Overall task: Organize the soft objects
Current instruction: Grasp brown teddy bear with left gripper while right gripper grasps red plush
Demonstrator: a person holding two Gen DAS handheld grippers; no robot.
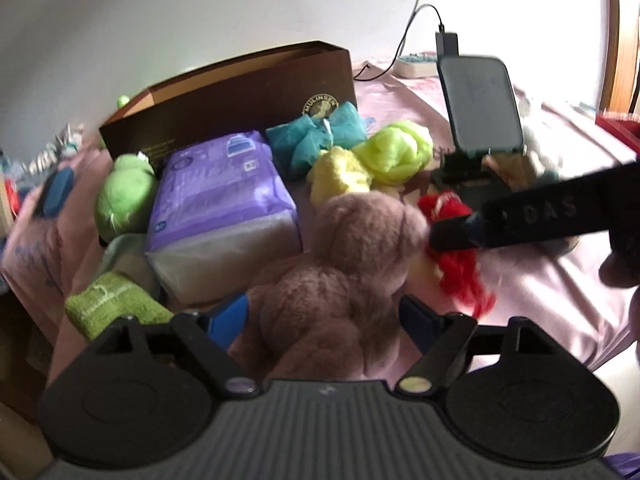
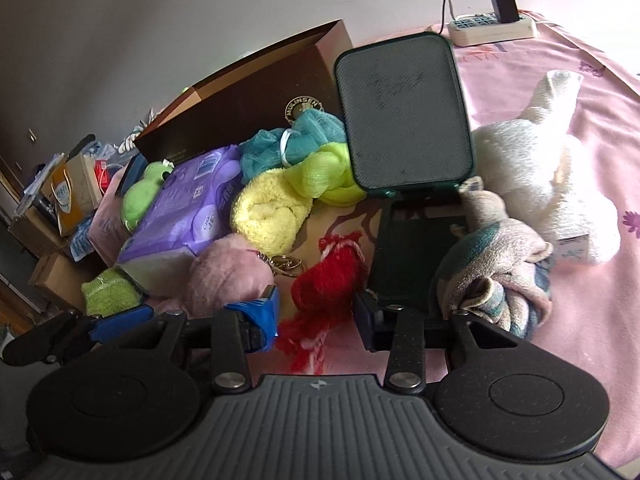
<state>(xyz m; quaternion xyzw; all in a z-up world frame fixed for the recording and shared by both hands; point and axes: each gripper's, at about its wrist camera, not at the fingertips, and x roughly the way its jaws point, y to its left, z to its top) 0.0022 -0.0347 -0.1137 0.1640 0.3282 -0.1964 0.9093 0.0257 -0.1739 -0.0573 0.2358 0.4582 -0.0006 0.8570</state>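
From the left wrist, the left tool (image 1: 324,312) tilts down over the bed (image 1: 540,280), its blue-tipped fingers (image 1: 230,314) spread either side of the pink plush bear (image 1: 340,264), not pressing it. The right tool (image 1: 452,236) reaches in from the right by the red yarn doll (image 1: 460,272)

From the right wrist, the right tool (image 2: 316,314) angles down, fingers narrowed around the red yarn doll (image 2: 328,276); whether they pinch it I cannot tell

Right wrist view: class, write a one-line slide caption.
Right gripper straddles a red yarn toy on the pink bedspread, beside a pink plush.
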